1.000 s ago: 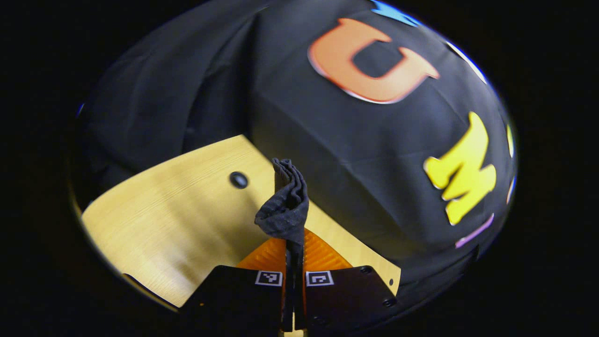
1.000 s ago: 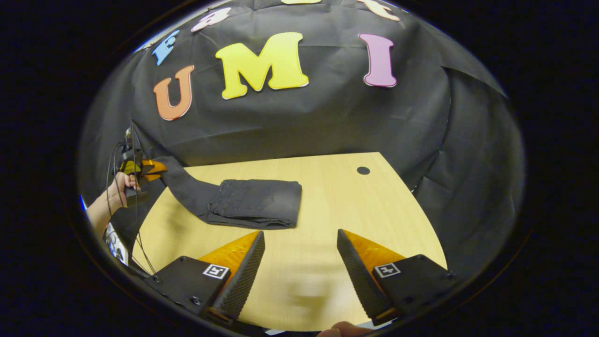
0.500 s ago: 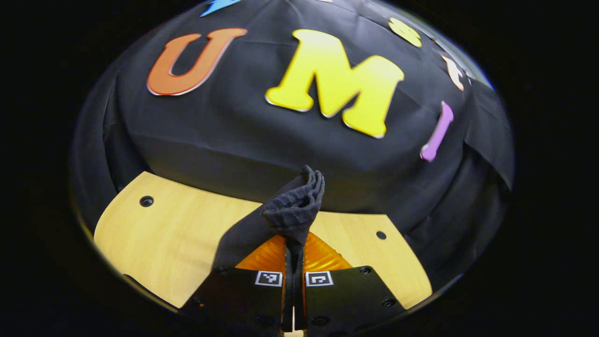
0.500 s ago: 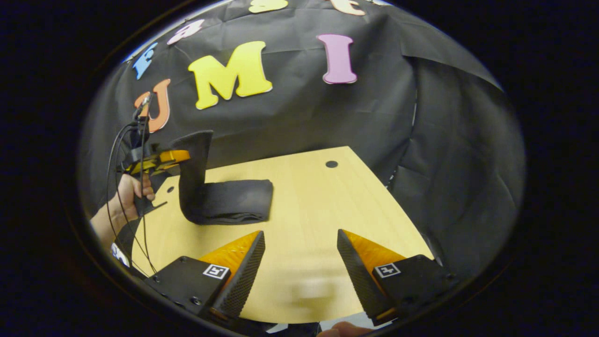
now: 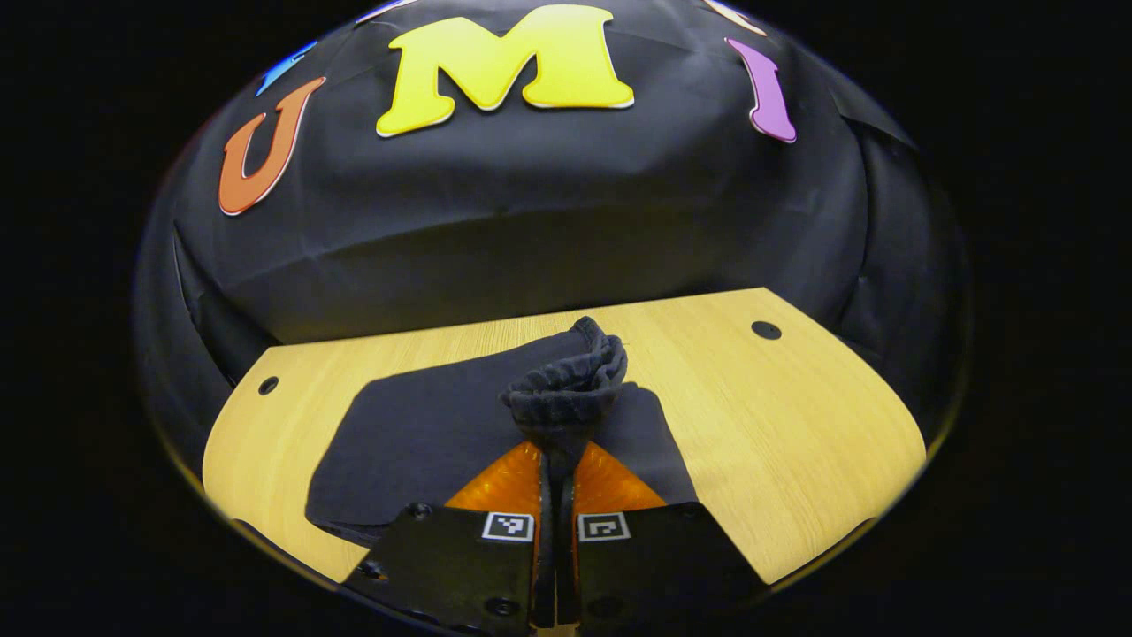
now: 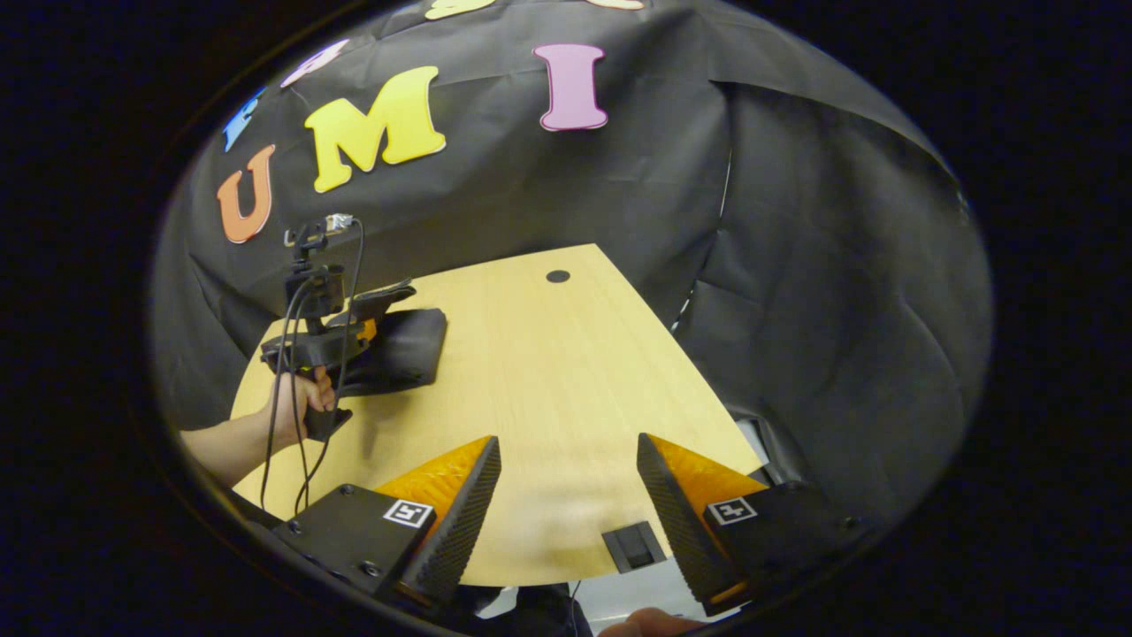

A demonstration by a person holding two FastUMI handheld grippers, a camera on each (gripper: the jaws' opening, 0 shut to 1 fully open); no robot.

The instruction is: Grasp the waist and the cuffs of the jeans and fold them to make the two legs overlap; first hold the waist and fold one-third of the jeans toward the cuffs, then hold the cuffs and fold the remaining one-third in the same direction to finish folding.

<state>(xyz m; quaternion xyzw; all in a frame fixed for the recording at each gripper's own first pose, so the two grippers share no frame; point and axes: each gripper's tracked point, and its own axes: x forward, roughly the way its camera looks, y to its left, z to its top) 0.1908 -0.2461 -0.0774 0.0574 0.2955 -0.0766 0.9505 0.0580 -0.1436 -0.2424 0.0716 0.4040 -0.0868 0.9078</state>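
Light wooden table (image 6: 548,372) carries dark folded jeans (image 5: 424,433).

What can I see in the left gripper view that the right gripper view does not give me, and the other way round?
Left gripper view: the bunched cuffs pinched in the left gripper, close up over the folded jeans. Right gripper view: the hand that holds that gripper with its cables, the open right gripper over bare wood, and a small black box at the near table edge. Both share the wooden table and the jeans.
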